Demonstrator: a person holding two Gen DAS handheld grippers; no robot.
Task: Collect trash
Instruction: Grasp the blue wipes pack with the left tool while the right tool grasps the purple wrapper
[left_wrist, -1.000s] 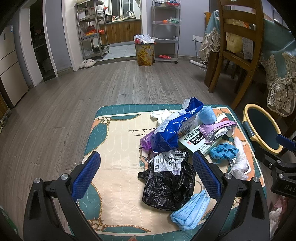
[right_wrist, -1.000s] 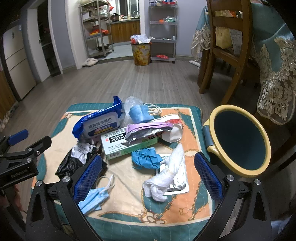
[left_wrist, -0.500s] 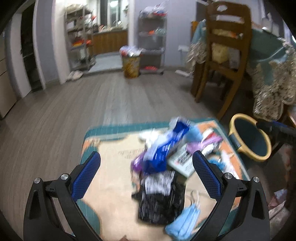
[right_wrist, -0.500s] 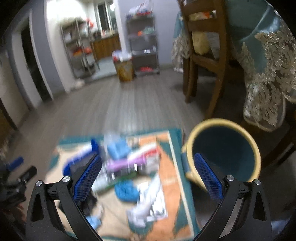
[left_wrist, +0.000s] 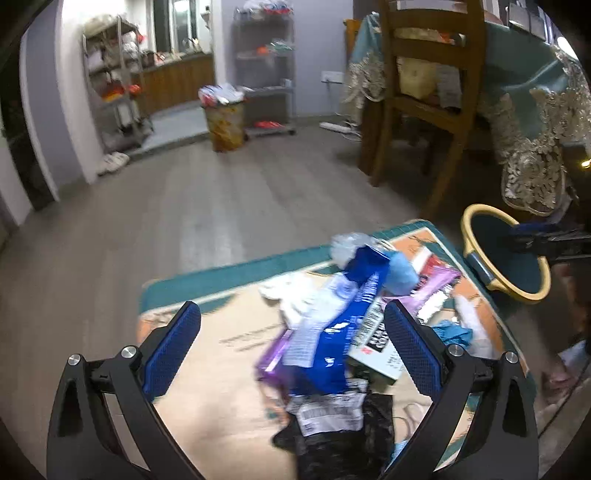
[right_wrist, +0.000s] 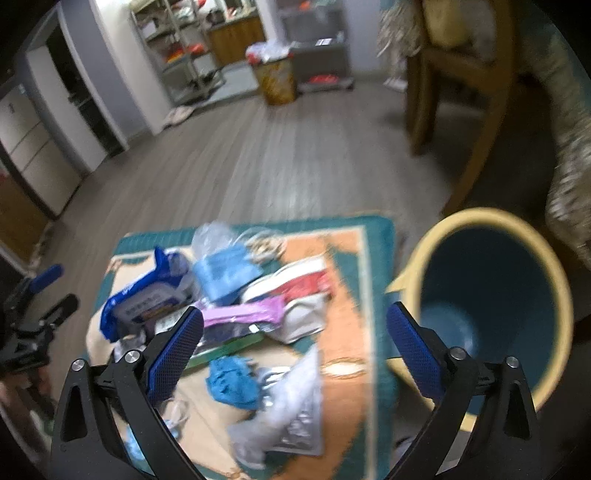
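A heap of trash lies on a patterned mat (left_wrist: 207, 373) on the floor: a blue wipes packet (left_wrist: 332, 332), a black bag (left_wrist: 343, 439), a white box (left_wrist: 376, 343), a purple wrapper (right_wrist: 251, 312), a blue glove (right_wrist: 231, 378) and a clear plastic wrapper (right_wrist: 291, 417). A yellow-rimmed teal bin (right_wrist: 491, 295) stands at the mat's right edge. My left gripper (left_wrist: 291, 350) hangs open above the blue packet and black bag. My right gripper (right_wrist: 295, 347) is open over the right side of the heap, beside the bin. Both hold nothing.
A wooden chair (left_wrist: 424, 92) and a table with a lace-edged cloth (left_wrist: 532, 122) stand behind the bin. A full waste basket (left_wrist: 225, 118) and metal shelves (left_wrist: 266, 74) are across the wood floor. The left gripper (right_wrist: 33, 325) shows at the right view's left edge.
Both views have swung and blurred. The heap now sits more to the right in the left view and the bin looms larger in the right view. Both grippers stay open.
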